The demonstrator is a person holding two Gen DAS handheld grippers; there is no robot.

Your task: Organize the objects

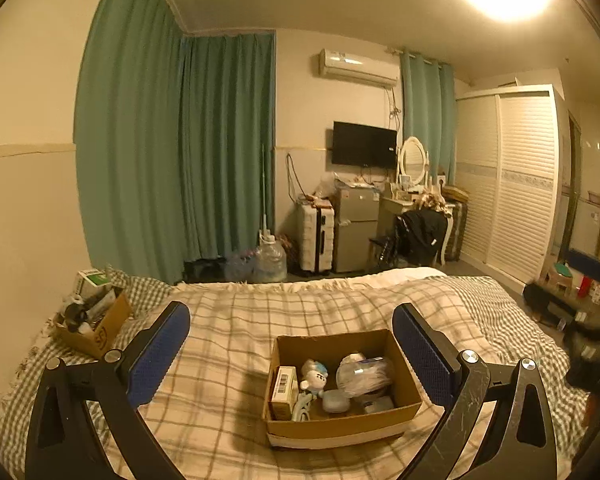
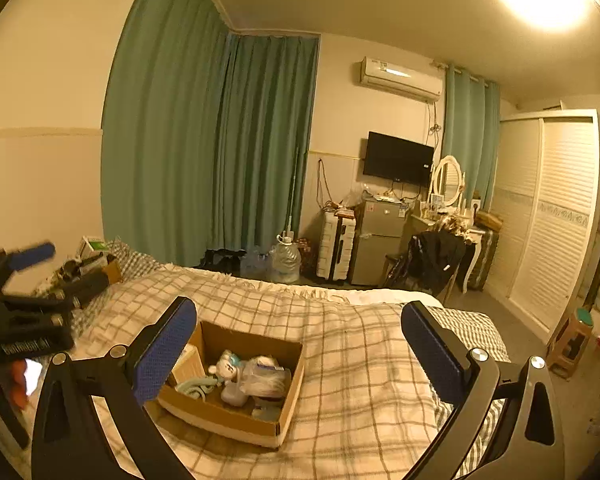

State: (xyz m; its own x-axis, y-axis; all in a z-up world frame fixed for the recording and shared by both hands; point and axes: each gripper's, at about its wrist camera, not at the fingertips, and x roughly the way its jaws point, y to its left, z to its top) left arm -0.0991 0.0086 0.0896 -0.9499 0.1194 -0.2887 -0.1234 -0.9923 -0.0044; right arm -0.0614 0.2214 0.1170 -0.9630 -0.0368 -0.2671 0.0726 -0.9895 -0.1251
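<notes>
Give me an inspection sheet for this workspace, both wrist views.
Surface: bed with plaid blanket, rumpled.
Job's things: open box mid-bed, holding a small carton, plush toy, plastic bag and other small items.
Clutter: second box at the bed's far left, full of items.
Grippers: left gripper open, empty, above the box; right gripper open, empty.
Cables: light cord coiled in the open box; wires on the wall under the air conditioner.
Surroundings: green curtains, TV, fridge, suitcase, wardrobe.
</notes>
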